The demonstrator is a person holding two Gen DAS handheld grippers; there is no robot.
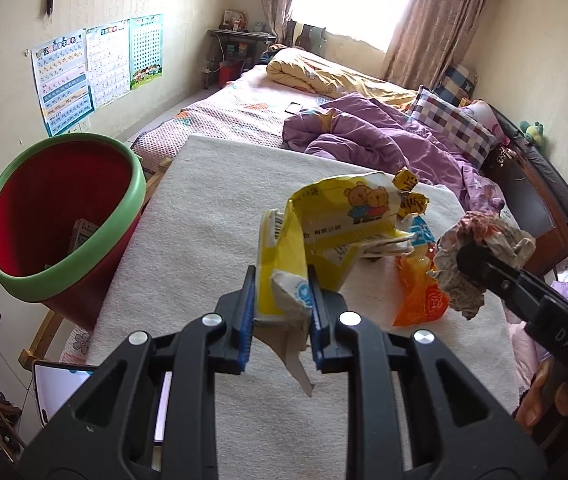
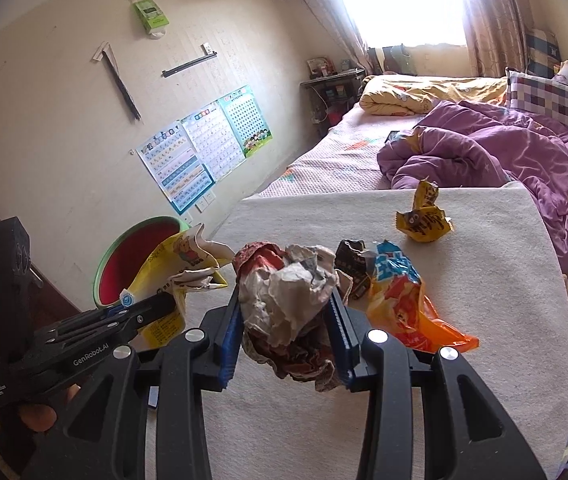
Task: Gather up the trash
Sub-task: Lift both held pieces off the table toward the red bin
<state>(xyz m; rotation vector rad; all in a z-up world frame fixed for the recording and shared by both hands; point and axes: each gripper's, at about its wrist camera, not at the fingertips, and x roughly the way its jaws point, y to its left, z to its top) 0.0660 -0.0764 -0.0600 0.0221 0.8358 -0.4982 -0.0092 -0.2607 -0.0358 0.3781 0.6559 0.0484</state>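
My left gripper is shut on a yellow bear-print wrapper and holds it above the white mat; it also shows in the right wrist view. My right gripper is shut on a crumpled paper wad, seen at the right in the left wrist view. An orange snack bag and a dark wrapper lie on the mat beside it. A yellow crumpled wrapper lies farther back. A red bin with a green rim stands left of the mat.
A bed with a purple quilt and a checked pillow lies behind the mat. Posters hang on the left wall. A tablet lies low at the left. A desk stands by the window.
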